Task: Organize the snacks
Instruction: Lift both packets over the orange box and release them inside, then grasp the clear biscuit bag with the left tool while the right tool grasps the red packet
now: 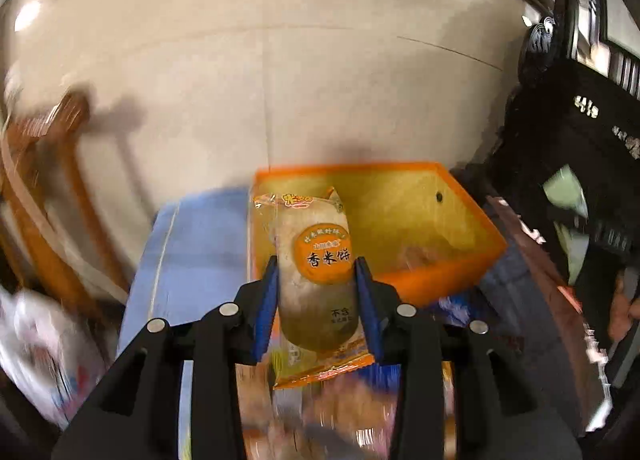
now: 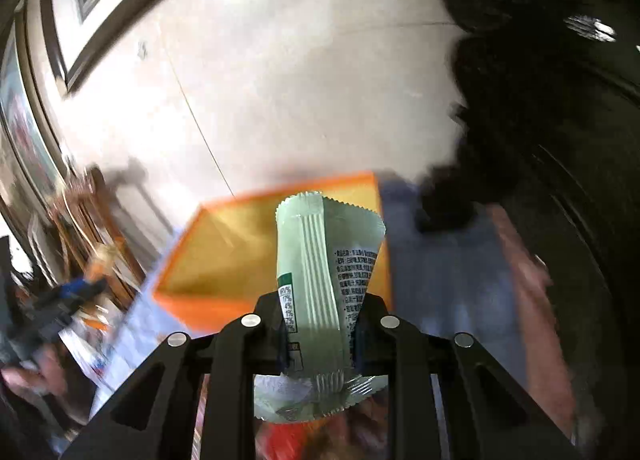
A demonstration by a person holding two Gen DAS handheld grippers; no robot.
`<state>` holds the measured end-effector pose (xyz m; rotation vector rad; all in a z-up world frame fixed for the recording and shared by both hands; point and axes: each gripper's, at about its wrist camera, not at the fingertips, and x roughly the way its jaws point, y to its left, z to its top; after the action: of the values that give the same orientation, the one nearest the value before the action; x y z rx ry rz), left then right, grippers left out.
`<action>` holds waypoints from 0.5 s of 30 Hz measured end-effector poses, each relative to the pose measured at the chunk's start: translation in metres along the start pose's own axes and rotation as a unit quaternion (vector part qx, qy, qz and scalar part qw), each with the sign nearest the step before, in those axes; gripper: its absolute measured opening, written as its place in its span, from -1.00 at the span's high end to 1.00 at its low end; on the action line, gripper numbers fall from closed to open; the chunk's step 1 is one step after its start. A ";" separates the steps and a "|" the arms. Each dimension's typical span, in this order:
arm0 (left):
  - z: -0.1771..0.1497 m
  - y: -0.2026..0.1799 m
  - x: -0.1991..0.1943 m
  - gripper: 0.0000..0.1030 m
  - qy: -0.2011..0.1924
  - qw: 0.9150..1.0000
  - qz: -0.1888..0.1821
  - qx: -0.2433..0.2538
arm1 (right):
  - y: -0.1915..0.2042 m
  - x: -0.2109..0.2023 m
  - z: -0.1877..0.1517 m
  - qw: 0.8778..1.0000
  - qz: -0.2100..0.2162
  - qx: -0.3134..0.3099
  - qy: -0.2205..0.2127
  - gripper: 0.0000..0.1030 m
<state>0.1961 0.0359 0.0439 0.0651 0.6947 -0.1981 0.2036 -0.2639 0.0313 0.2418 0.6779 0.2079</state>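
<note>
Pale tiled floor (image 1: 280, 79) fills the background, with the orange bin (image 1: 460, 260) sitting on the blue-covered bench (image 1: 192, 260) just ahead of both tools. The left tool (image 1: 316, 280) pinches a rice cracker pack (image 1: 316, 260); the right tool (image 2: 316, 300) is clamped on a green wrapper (image 2: 320, 260). Both wrappers look slick, so either snack could probably slide out short of the bin.

A clear-wrapped rice cracker packet (image 1: 316, 272) with an orange round label stands lengthwise, pinched between the left gripper (image 1: 316, 280) pads. A pale green snack packet (image 2: 320, 280) juts up from the right gripper (image 2: 318, 324). The open orange bin (image 1: 460, 219) lies just beyond both.
</note>
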 end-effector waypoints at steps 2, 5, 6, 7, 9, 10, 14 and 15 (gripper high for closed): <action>0.024 -0.015 0.019 0.31 -0.011 1.000 -0.013 0.027 | 0.006 0.019 0.023 1.000 0.008 -0.002 0.002 0.56; 0.047 -0.024 0.043 0.31 -0.018 0.999 -0.037 0.026 | 0.017 0.050 0.048 0.999 -0.006 -0.033 0.006 0.56; 0.054 -0.023 0.056 0.31 -0.014 0.999 -0.039 0.012 | 0.019 0.058 0.054 0.999 -0.004 -0.038 0.008 0.53; 0.056 -0.023 0.065 0.30 -0.013 0.999 -0.041 0.006 | 0.020 0.068 0.059 0.999 0.004 -0.039 0.011 0.48; 0.061 -0.024 0.080 -0.55 -0.014 1.000 -0.024 0.005 | 0.023 0.084 0.065 0.998 -0.001 -0.051 0.022 -0.91; 0.058 -0.024 0.081 -0.90 -0.016 1.000 -0.006 0.009 | 0.025 0.086 0.064 0.997 -0.029 -0.063 0.018 -0.93; 0.035 -0.030 0.062 -0.92 -0.036 0.997 0.016 0.067 | 0.025 0.079 0.047 0.993 -0.067 -0.095 0.021 -0.93; 0.029 -0.031 0.059 -0.92 -0.031 0.996 0.022 0.077 | 0.022 0.075 0.043 0.994 -0.067 -0.089 0.026 -0.93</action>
<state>0.2524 -0.0070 0.0284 0.2200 0.6142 -0.2107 0.2859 -0.2290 0.0255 0.0208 0.7192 0.1455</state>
